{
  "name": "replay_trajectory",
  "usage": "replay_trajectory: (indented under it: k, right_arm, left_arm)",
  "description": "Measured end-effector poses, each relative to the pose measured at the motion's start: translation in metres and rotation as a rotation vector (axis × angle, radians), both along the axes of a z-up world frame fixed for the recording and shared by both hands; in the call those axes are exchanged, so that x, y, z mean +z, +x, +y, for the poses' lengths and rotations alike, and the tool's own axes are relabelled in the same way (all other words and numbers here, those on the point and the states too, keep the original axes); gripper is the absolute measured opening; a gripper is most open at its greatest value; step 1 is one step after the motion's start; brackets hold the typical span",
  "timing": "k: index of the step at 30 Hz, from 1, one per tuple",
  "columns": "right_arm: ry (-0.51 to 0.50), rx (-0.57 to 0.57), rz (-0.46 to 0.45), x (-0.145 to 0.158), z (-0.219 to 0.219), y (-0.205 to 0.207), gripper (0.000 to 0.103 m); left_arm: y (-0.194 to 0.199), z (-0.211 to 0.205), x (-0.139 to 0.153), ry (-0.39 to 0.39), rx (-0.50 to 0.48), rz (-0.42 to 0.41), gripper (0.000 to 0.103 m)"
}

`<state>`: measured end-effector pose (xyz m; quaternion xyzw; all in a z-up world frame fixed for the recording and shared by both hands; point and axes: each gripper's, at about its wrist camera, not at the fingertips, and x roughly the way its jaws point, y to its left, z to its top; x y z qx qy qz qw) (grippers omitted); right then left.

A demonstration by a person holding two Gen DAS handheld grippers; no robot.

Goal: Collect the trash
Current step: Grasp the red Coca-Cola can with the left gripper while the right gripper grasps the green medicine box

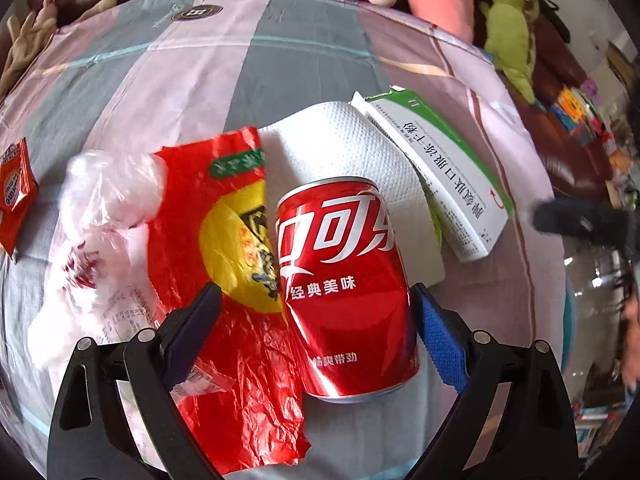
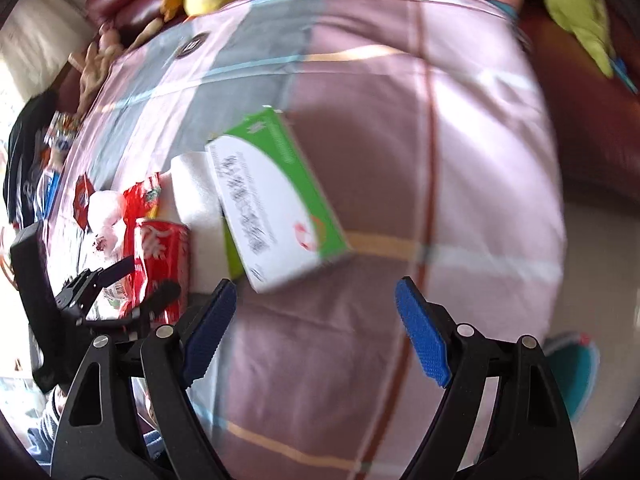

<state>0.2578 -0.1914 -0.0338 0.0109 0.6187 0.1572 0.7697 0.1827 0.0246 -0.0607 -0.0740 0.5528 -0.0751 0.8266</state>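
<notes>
Soft toys line the far edge of a bedsheet (image 1: 192, 80) in pink and grey blocks, and the trash lies gathered on it. From the left wrist view, the left gripper (image 1: 316, 300) hangs with its jaws spread wide, a dented red can (image 1: 344, 280) lying on its side between them; the right pad sits just beside the can, though I cannot tell if it touches. Left of the can is a crumpled red wrapper (image 1: 224, 264) with a clear plastic bag (image 1: 100, 208) beyond it. Under the can's top lies a white paper towel (image 1: 348, 144), and against that a green and white box (image 1: 444, 176). The right gripper (image 2: 316, 304) is spread wide over bare sheet, empty, the box just ahead of it.
</notes>
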Motion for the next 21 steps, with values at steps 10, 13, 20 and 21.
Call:
replay_trajectory:
  k: [10,13,20,21]
  right_arm:
    - [-0.083,0.106,0.033,-0.022,0.047,0.038,0.083]
    - [-0.094,0.120,0.049,-0.030,0.053,0.046,0.083]
    - [-0.082,0.124,0.039,-0.047,0.061,0.055,0.080]
    - [-0.084,0.128,0.032,-0.047,0.061,0.054,0.077]
  left_arm:
    - [0.004,0.013,-0.003,-0.060,-0.067,-0.022,0.094]
    - [0.005,0.013,-0.003,-0.065,-0.068,-0.022,0.094]
    - [0.006,0.012,-0.004,-0.062,-0.065,-0.022,0.094]
    - [0.006,0.012,-0.004,-0.061,-0.065,-0.021,0.094]
